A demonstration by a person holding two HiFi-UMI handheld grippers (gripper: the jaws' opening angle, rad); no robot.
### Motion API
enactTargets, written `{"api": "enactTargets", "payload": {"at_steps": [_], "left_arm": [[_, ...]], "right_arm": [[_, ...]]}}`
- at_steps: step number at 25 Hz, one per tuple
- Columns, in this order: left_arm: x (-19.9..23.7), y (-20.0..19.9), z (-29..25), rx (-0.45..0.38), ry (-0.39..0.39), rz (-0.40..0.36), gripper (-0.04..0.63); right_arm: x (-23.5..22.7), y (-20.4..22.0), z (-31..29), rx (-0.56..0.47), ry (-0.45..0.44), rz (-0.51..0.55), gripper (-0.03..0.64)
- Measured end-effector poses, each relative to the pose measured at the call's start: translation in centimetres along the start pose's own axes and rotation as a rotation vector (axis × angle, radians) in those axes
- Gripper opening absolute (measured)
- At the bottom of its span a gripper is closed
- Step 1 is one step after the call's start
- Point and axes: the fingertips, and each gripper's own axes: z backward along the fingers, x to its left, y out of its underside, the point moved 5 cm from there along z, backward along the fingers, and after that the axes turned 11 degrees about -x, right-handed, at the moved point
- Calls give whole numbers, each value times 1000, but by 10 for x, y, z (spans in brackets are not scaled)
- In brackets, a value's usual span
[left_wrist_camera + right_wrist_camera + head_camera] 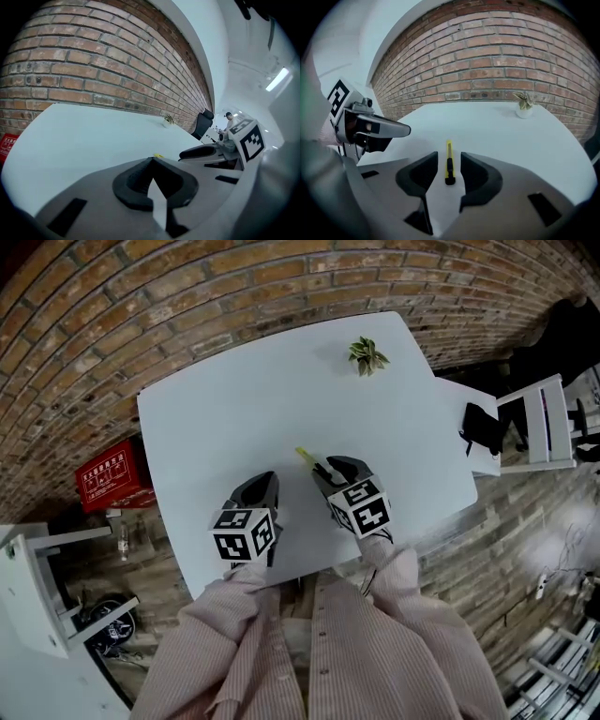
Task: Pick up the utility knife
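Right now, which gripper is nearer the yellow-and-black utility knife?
Right. The right gripper straddles the yellow utility knife, jaws open; the left gripper, shut, sits apart to its left.

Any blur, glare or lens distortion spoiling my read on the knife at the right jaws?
Right gripper view: utility knife sharp and evenly lit between the right gripper's open jaws, fisheye bends the brick wall. Head view: heavy barrel distortion curves the table edges. Left gripper view: dark vignette, bright ceiling light at right.
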Motion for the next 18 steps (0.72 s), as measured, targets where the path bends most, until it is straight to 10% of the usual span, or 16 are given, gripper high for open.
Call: {"api": "enactTargets", "payload": {"at_steps": [18], "left_arm": [[5, 5, -5, 27, 14, 16, -8]], "right_arm": [[6, 12, -14, 163, 25, 108, 86]]}}
